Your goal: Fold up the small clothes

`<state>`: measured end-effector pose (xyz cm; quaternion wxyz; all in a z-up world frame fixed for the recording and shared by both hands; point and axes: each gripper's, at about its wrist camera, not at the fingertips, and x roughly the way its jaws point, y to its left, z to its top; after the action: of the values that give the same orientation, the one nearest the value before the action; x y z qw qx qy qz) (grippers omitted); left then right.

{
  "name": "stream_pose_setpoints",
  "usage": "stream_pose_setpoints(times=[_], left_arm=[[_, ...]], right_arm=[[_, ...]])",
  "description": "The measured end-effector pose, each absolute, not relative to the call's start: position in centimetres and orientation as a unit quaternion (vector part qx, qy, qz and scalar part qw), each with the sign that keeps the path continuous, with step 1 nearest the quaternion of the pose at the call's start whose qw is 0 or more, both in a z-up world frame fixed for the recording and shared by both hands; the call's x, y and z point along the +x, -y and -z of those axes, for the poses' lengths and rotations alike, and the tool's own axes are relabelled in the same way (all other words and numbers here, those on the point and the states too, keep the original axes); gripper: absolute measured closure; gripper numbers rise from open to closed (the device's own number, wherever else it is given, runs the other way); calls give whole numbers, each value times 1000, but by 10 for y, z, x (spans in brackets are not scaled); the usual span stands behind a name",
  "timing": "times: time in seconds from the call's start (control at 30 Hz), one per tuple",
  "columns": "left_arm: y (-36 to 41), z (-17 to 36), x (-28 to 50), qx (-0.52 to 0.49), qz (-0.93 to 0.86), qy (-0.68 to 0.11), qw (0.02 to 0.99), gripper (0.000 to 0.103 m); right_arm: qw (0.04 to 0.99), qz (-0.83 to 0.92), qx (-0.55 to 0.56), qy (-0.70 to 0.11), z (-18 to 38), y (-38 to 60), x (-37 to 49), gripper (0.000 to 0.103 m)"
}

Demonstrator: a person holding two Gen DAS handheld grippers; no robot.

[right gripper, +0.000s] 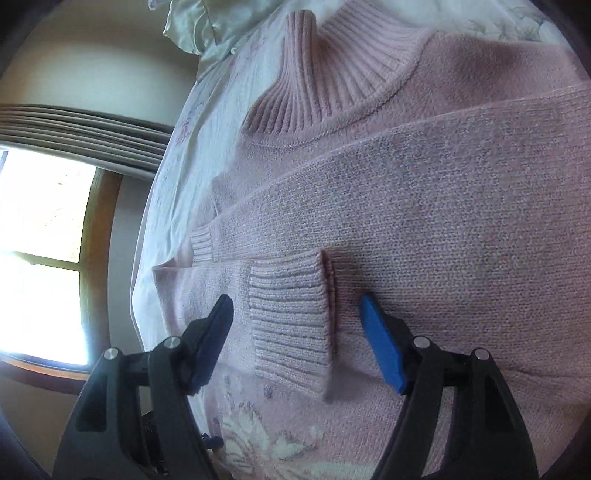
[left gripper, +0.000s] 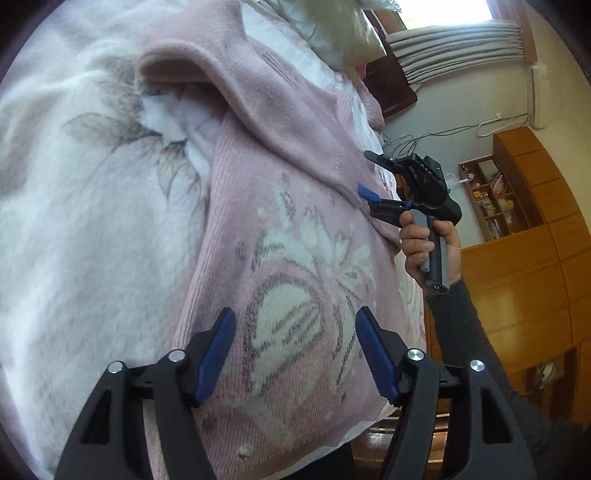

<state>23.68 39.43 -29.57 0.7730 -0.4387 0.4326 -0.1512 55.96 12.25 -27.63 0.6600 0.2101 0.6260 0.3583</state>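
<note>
A pink knitted sweater (left gripper: 295,229) with a white flower pattern lies flat on the bed. My left gripper (left gripper: 295,321) hovers open just over the patterned front, holding nothing. In the left wrist view a hand holds my right gripper (left gripper: 369,174) at the sweater's far edge, its fingers apart. From the right wrist, both sleeves lie folded across the sweater's (right gripper: 443,206) body below the ribbed turtleneck collar (right gripper: 325,74). One ribbed cuff (right gripper: 291,325) lies between the open fingers of my right gripper (right gripper: 296,303), not pinched. A second cuff (right gripper: 203,243) rests further left.
The bed has a white flower-printed cover (left gripper: 81,206) and a pale sheet (right gripper: 173,177). A pillow (left gripper: 343,33) lies near the head end. Past the bed edge stand a wooden cabinet (left gripper: 535,240) with shelves and a bright window (right gripper: 40,258).
</note>
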Motion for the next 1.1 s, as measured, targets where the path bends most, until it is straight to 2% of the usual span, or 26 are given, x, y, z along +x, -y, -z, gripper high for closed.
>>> stream_pose_setpoints(times=[0.07, 0.1, 0.13, 0.2, 0.23, 0.27, 0.33, 0.37, 0.57, 0.8, 0.93, 1.1], left_arm=[[-393, 297, 237, -448, 152, -430, 769, 34], [-392, 297, 239, -447, 152, -431, 769, 34], [-391, 296, 239, -447, 153, -431, 769, 33], [-387, 296, 240, -447, 155, -431, 768, 33], [-385, 295, 237, -447, 157, -431, 768, 33], [-384, 296, 237, -446, 157, -431, 768, 33], [-380, 300, 236, -447, 158, -432, 767, 32], [-380, 302, 235, -448, 157, -433, 766, 32], [-377, 308, 229, -446, 150, -437, 767, 32], [-367, 312, 230, -435, 144, -445, 770, 32], [-361, 309, 236, -433, 143, -445, 771, 31], [-359, 312, 237, -432, 141, -446, 771, 30]], right_arm=[[660, -363, 200, -627, 274, -131, 560, 32], [660, -363, 192, -629, 273, -136, 560, 36], [663, -362, 176, -631, 269, -142, 560, 46], [670, -355, 147, -635, 260, -152, 558, 51], [669, -362, 139, -634, 256, -155, 556, 65], [667, -369, 131, -634, 252, -158, 556, 72], [680, -363, 117, -625, 240, -162, 553, 93], [684, -363, 118, -622, 233, -162, 554, 95], [726, -369, 113, -569, 155, -164, 564, 97], [782, -348, 143, -497, 65, -102, 591, 97], [797, -323, 166, -483, 56, -55, 605, 97], [801, -289, 185, -491, 81, -10, 616, 97]])
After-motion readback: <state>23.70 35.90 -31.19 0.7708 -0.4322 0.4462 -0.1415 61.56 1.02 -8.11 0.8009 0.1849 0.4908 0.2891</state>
